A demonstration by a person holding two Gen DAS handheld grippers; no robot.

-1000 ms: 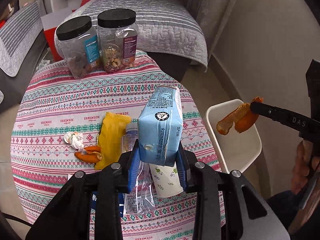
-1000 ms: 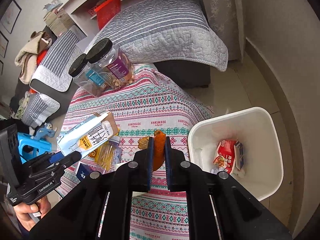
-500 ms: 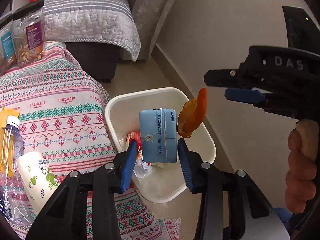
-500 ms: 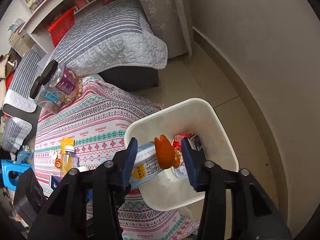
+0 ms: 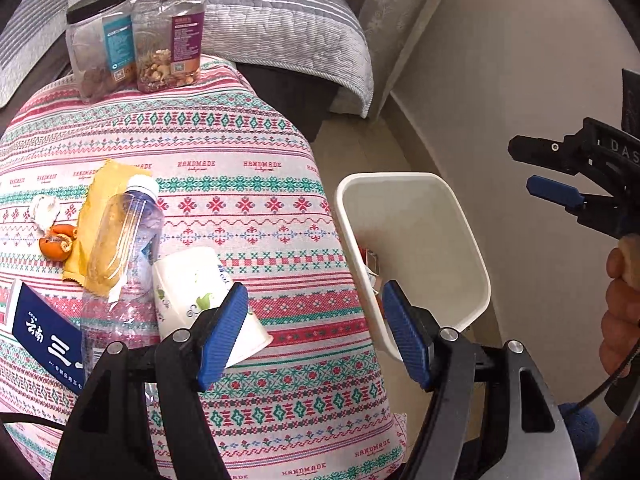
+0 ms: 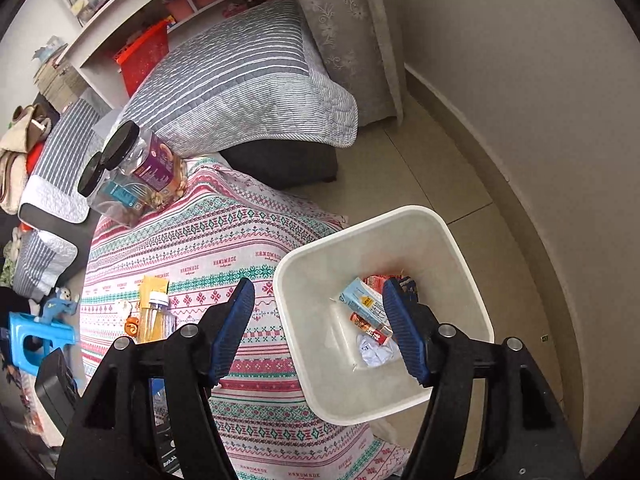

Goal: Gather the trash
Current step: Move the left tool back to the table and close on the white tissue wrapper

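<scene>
Readable text: "HANDMADE" repeats across the woven pink/teal patterned tablecloth; "DAS" is moulded on the black body of the right gripper, seen from the left wrist camera with a hand wrapped round its handle. Navy box at the left gripper's far left carries white Chinese characters, not legible to me. Left gripper: ribbed blue pads spread wide, nothing between them; its jaws have just been opening. It points steeply down over the table edge, white plastic bin just past its right pad, paper cup with leaf print lying on its side at its left pad. Further left: crushed clear bottle over a yellow wrapper, orange peel, crumpled white tissue. Ahead, two clear black-lidded jars of nuts, labels too small to read. Right gripper likewise spread and empty, its jaws parted within the last second, angled down over the bin's near rim. In the bin, just by its right pad: light-blue carton, a red wrapper, crumpled paper.
</scene>
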